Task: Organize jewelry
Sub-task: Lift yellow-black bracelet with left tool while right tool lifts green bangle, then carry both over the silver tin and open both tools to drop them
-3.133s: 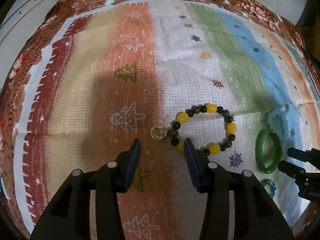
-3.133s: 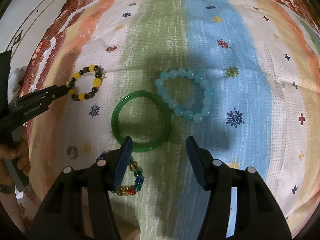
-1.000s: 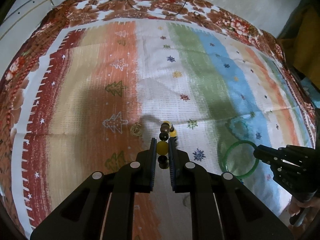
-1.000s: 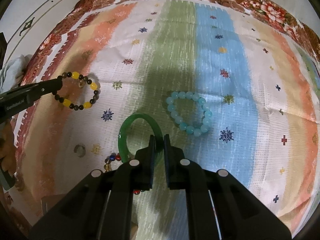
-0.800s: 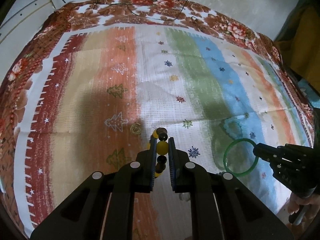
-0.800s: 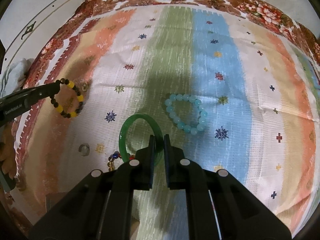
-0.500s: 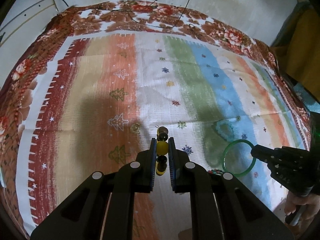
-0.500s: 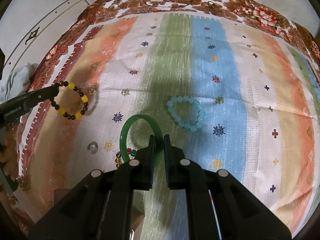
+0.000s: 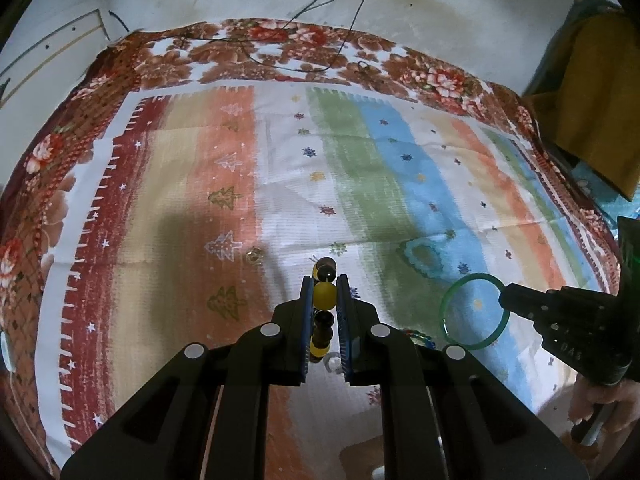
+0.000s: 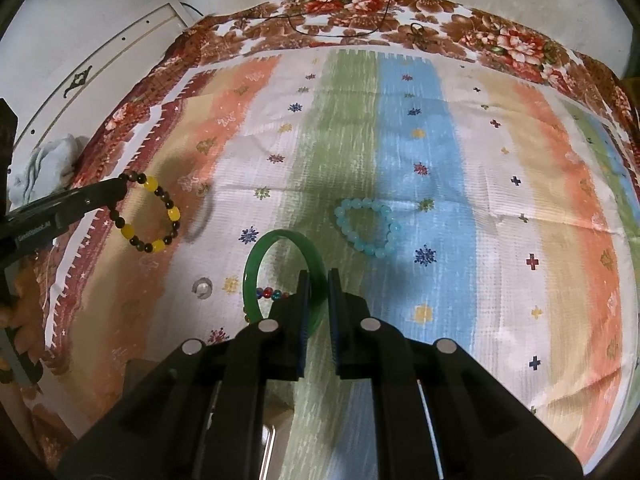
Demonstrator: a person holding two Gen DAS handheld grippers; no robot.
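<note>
My left gripper is shut on the yellow and black bead bracelet, held edge-on above the cloth; it also shows in the right wrist view, hanging from the left gripper. My right gripper is shut on the green bangle, lifted above the cloth; it also shows in the left wrist view, held by the right gripper. A light blue bead bracelet lies on the blue stripe, also seen in the left wrist view.
A striped cloth covers the bed. A multicoloured bead bracelet lies under the bangle. A silver ring lies left of it. A small gold spiral ring lies on the orange stripe. Thin black cables cross the far edge.
Both grippers closed on their pieces, the left on the yellow and black bracelet, the right on the green bangle, and rose away from the cloth with them.
</note>
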